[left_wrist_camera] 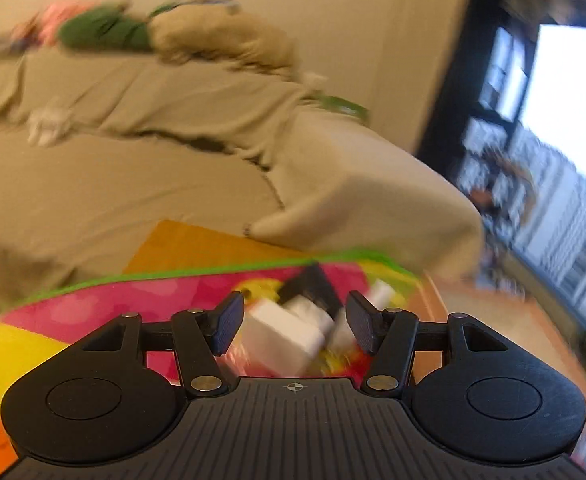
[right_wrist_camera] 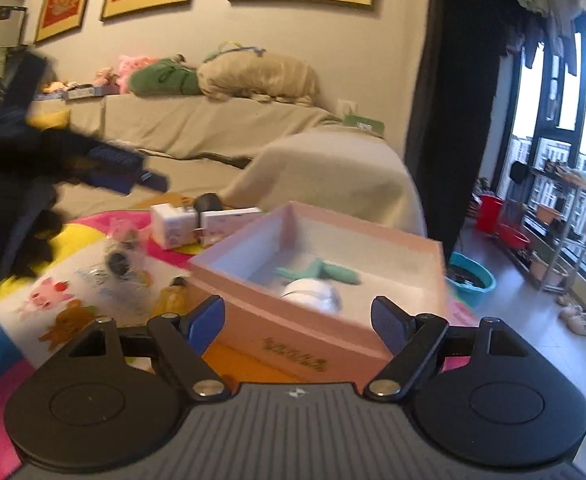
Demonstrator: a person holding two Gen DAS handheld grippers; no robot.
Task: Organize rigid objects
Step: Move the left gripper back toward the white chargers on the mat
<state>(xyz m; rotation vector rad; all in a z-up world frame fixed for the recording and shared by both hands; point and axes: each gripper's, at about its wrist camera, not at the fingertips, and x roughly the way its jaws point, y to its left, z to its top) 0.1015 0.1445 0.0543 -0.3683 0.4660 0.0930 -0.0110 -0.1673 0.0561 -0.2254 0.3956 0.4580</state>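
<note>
**Left gripper lining up on the white boxes, pink box waiting**

Your left gripper [left_wrist_camera: 293, 326] has its fingers spread wide and empty, and framed in the gap between them is a white box [left_wrist_camera: 281, 334] lying on the bright play mat [left_wrist_camera: 93, 308]. The picture is badly smeared, so you cannot tell exactly where its edges sit. At about 1 o'clock from it lies a second white piece [left_wrist_camera: 381, 292], with something dark [left_wrist_camera: 313, 284] at 12 o'clock, too blurred to name.

From the right wrist view the same cluster reads better: a small white box [right_wrist_camera: 173, 226] and a long white carton [right_wrist_camera: 229, 220] touching it, both at 10 o'clock from the open pink box [right_wrist_camera: 293, 320]. Your right gripper [right_wrist_camera: 297, 324] also has its fingers wide apart, holding nothing, hanging just over the pink box's near wall. A teal item [right_wrist_camera: 325, 272] and a white round thing [right_wrist_camera: 313, 294] already lie inside.

Judging by the look, those white boxes are light cardboard: stiff, but they will dent under a hard squeeze, and glossy faces may slip. Take the small one across two flat opposite sides, at mid-height, not on a corner. Close gently. The neighbour touches it, so expect it to shift when you lift.
</note>
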